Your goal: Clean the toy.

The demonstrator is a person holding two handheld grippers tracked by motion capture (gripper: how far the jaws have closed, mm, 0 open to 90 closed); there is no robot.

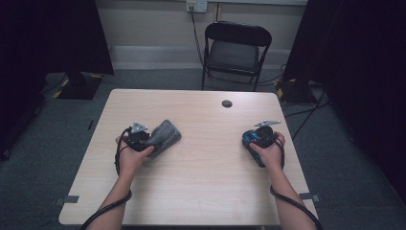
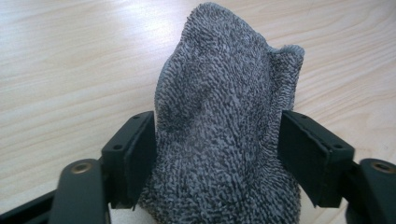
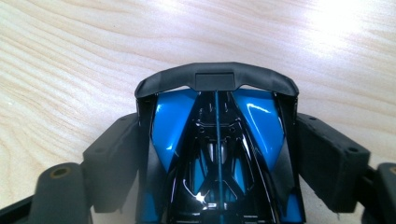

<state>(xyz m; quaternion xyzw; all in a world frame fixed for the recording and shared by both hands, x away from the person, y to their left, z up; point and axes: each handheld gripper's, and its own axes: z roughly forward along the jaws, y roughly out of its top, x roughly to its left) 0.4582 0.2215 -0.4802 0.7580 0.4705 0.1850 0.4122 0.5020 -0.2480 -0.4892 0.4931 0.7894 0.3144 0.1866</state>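
Lying on the pale wood-grain table (image 1: 201,172), the grey knitted terry cloth (image 1: 165,136) is bunched into a soft hump on the person's left half of the top, and the left gripper (image 1: 143,139) sits right at its near end. In the left gripper view the crumpled cloth (image 2: 224,126) rises between the two black jaws and reaches on past their tips toward the far side of the table. The left pad meets the fabric's edge; the right pad stands just beside the fabric, and whether it touches cannot be told. The jaws are spread wide, with no squeeze showing in the weave, so the cloth is between them and not clamped.

Across the table, well apart from the cloth, the right gripper (image 1: 256,139) rests near the right edge, held in the person's right hand (image 1: 270,151). A glossy blue and black toy race car (image 3: 219,154) with a black rear wing lies lengthwise between its jaws, the wing end pointing away beyond the jaw tips. The pads flank the car's sides closely, just beside the bodywork, and the jaws stand far apart; whether they press on the car cannot be told. In the high view the car (image 1: 250,138) peeks out as a blue patch at the gripper's front.

A black folding chair (image 1: 234,50) stands beyond the far edge of the table.
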